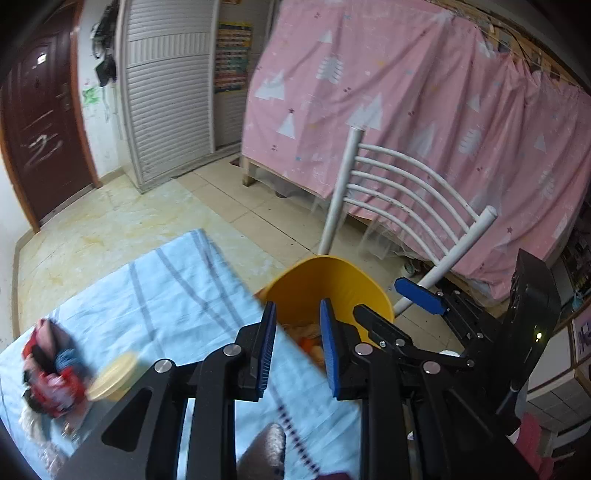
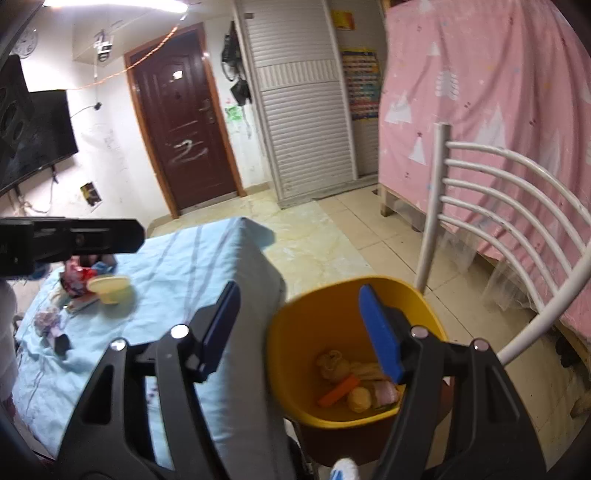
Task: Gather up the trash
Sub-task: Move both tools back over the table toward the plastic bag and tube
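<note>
A ceiling light [image 2: 110, 3] glares white above the door [image 2: 181, 114]. The table [image 1: 122, 288] left of the bin [image 1: 332, 280] is motion-blurred; fisheye edges bend, corners darken.

I see a desk [image 2: 207, 258] draped in a pale blue striped cloth [image 2: 177, 280]. On it, towards its far left corner, sits a yellow lidded tub [image 2: 109, 289]; crumpled red wrappers [image 2: 75, 279] lie touching the tub's far side. More scraps [image 2: 48, 321] lie on the cloth nearer me than the tub.
</note>
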Action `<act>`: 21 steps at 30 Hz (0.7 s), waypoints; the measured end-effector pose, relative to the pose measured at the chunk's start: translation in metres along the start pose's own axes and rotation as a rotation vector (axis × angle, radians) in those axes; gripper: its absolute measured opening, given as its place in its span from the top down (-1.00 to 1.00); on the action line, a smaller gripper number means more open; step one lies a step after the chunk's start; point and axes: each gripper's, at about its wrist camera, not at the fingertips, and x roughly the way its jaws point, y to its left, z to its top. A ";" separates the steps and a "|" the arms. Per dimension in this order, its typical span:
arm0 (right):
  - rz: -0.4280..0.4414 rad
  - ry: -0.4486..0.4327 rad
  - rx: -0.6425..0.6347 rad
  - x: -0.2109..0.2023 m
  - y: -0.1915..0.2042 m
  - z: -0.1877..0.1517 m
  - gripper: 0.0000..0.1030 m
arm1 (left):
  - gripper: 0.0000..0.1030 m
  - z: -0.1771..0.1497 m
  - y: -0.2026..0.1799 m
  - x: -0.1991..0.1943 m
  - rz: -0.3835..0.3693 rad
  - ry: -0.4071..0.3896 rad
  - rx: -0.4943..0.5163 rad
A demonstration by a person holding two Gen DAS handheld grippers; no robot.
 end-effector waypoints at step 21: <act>0.152 0.035 -0.177 0.003 0.130 -0.001 -0.32 | 0.36 -0.063 0.136 -0.103 0.199 -0.063 -0.148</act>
